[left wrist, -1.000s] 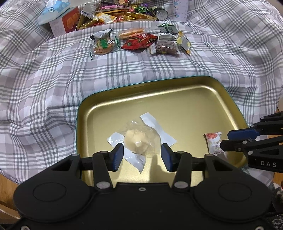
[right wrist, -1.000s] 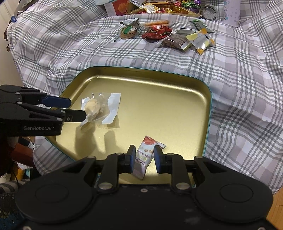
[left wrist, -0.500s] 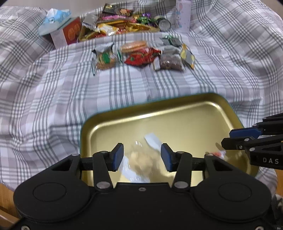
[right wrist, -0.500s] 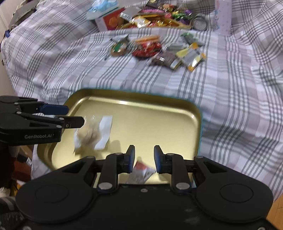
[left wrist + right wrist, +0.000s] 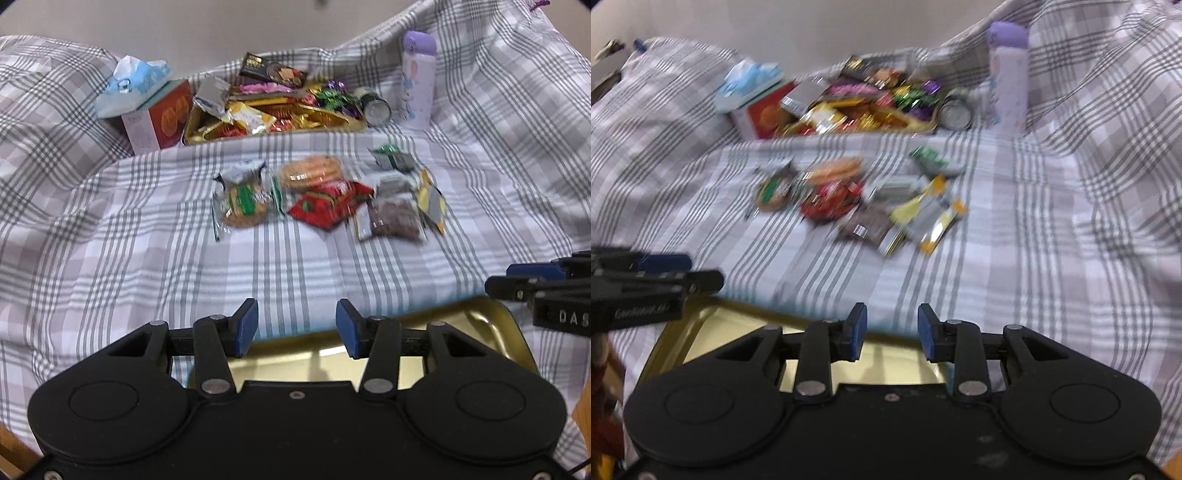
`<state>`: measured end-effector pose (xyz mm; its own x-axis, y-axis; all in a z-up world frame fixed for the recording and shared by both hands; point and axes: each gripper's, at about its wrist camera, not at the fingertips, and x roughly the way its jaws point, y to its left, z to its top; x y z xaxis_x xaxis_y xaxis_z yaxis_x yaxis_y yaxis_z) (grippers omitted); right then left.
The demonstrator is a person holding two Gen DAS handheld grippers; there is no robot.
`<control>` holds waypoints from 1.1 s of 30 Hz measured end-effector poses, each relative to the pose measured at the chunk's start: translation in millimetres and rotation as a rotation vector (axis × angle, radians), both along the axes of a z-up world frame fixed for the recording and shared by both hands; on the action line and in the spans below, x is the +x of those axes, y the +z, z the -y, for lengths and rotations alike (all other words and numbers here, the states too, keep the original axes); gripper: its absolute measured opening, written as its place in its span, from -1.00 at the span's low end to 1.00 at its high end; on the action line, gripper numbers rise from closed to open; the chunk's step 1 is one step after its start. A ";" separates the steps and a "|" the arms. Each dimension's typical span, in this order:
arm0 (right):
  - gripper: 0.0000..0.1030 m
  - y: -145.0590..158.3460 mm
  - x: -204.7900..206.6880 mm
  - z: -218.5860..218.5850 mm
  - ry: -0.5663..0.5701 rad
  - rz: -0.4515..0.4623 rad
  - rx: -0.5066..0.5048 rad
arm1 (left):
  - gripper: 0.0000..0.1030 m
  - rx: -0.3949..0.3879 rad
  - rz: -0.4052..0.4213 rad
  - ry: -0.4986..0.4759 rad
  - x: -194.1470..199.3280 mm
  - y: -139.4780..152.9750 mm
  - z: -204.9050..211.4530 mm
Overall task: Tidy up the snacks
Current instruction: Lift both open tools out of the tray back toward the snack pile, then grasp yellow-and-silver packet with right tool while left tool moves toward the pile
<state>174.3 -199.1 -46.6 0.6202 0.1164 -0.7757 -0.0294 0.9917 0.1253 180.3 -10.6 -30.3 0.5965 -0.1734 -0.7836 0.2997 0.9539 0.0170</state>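
My left gripper is open and holds nothing; it hovers over the far rim of the gold tray. Open and empty too, my right gripper hangs above the same gold tray. Loose snacks lie ahead on the checked cloth: a green-label cookie pack, a round cracker pack, a red packet, a brown packet and yellow-grey sachets. Both gripper bodies hide the tray's inside, so its contents are out of sight.
At the back stand a second gold tray heaped with wrapped sweets, a red box under a blue tissue pack, a small tin can and a lilac bottle. Bare checked cloth lies between tray and snacks.
Both grippers rose and tilted away from the tray, leaving the clear-wrapped cake and the red-white sachet behind. The right gripper let go of the sachet. The snack pile now fills the view.
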 end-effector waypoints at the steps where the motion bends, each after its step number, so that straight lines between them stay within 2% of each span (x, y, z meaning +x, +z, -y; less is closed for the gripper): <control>1: -0.32 0.1 7.6 3.3 -0.020 0.009 0.000 | 0.06 0.004 0.009 0.004 3.1 0.1 1.0; 5: -0.30 -0.9 31.2 12.3 -0.081 0.031 0.009 | 0.06 0.012 0.027 0.017 16.4 -2.8 5.4; 8: -0.19 -2.4 46.3 16.9 -0.121 0.046 0.027 | 0.06 0.001 0.014 0.021 25.8 -6.9 8.1; 15: -0.10 -11.1 75.9 23.2 -0.200 0.062 0.079 | 0.06 0.003 -0.005 0.013 35.8 -15.1 13.6; 18: 0.03 -15.7 85.1 24.9 -0.231 0.070 0.103 | 0.06 0.009 -0.011 0.015 38.6 -18.6 14.8; 28: 0.06 -35.0 108.6 33.2 -0.336 0.039 0.189 | 0.06 0.019 -0.021 0.029 49.4 -28.0 12.7; 33: 0.07 -43.8 115.7 33.7 -0.339 0.011 0.192 | 0.06 0.018 -0.026 0.046 56.8 -33.4 9.8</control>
